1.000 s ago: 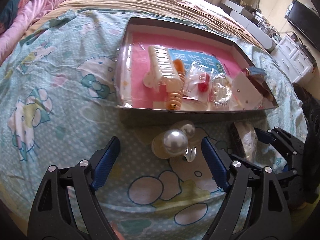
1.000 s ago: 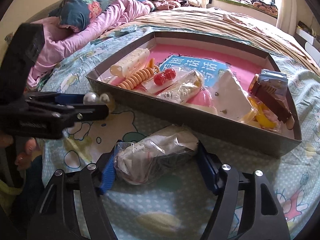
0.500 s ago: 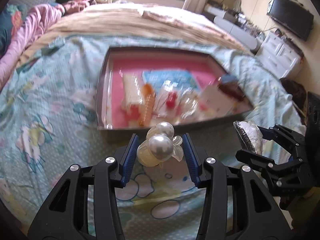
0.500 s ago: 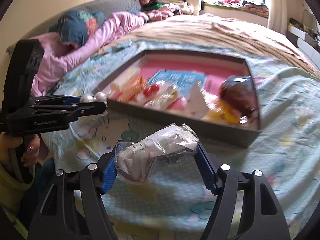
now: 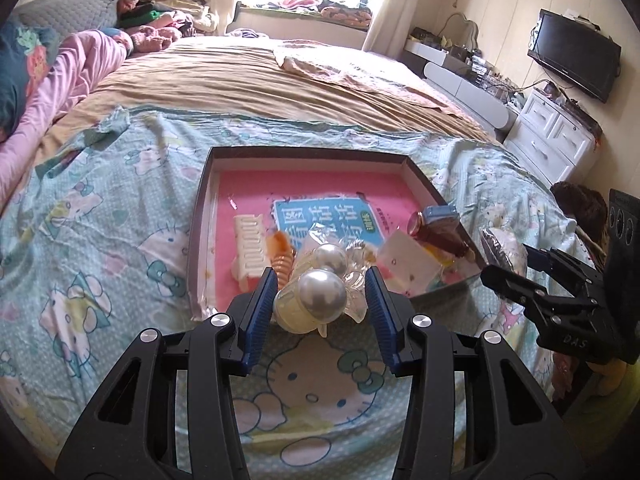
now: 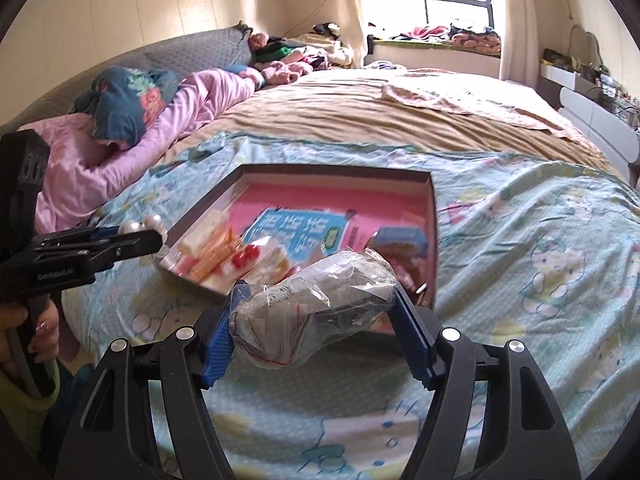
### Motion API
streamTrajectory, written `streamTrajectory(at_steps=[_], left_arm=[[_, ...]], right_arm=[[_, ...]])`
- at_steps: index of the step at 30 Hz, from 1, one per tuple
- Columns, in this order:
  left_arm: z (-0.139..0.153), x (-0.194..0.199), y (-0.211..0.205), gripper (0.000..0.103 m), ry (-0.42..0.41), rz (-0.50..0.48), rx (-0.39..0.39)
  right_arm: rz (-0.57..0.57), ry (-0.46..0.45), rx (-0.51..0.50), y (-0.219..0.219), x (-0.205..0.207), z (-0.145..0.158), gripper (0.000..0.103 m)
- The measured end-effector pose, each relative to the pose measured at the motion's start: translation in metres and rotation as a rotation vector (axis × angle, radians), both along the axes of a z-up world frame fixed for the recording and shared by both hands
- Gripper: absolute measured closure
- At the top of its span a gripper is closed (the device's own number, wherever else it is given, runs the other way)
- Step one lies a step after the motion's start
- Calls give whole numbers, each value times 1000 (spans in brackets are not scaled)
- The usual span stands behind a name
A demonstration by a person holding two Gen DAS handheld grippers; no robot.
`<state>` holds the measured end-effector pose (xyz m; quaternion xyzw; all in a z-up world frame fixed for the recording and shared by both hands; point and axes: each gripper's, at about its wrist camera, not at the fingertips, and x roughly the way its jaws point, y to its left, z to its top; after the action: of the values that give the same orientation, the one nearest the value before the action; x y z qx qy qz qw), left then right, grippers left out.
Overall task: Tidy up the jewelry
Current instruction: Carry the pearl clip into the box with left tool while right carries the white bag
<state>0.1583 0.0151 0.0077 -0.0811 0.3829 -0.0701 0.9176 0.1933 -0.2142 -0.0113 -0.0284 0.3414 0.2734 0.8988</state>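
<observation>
My left gripper (image 5: 320, 300) is shut on a pearl hair clip (image 5: 322, 294) with two big pearls and clear petals, held above the bedspread just in front of the tray. It also shows in the right wrist view (image 6: 144, 226). My right gripper (image 6: 314, 320) is shut on a clear plastic bag (image 6: 316, 306) of small jewelry, lifted near the tray's front right corner; the bag shows in the left wrist view (image 5: 502, 246). The dark tray (image 5: 204, 200) with a pink floor holds a cream hair claw (image 5: 250, 250), an orange coil (image 5: 282, 266), packets and a blue card (image 5: 332, 220).
The tray lies on a Hello Kitty bedspread (image 5: 100, 240) over a tan blanket (image 5: 260, 80). Pink bedding and a pillow (image 6: 124, 108) are at the left. A white dresser (image 5: 556, 136) and TV (image 5: 576, 56) stand at the right.
My left gripper closed on the pearl clip and lifted it off the bedspread. My right gripper rose with the bag. Both views have pulled up and back from the tray.
</observation>
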Motion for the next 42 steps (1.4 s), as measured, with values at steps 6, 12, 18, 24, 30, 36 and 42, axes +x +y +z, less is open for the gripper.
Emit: streamTrajectory(at_steps=[6,12,18,24,30,36,42], left_arm=[[-1,10,-6,66,-3,0,6],[-9,20,-11,66,10,-1,22],[-18,28,-13,66,23,-3,26],[-29,36,-11,66,46,5,23],[-36,42,-9,66,60,9,24],[-40,45,-6,66,72,15,24],[-43,46,-5,66,78,16,26]], right_arm=[[-21,-8,2,-3,11,-1,35],[-35,-19,-13,-2,20,-3,35],[-40,-26,-28,0,29,-7,35],[-37,-28,-56,7,38,-12,35],[-31,-14,-79,15,47,-21,35],[-22,-4,-99,23,52,-27,35],[-16,11,-118,30,57,-33,33]])
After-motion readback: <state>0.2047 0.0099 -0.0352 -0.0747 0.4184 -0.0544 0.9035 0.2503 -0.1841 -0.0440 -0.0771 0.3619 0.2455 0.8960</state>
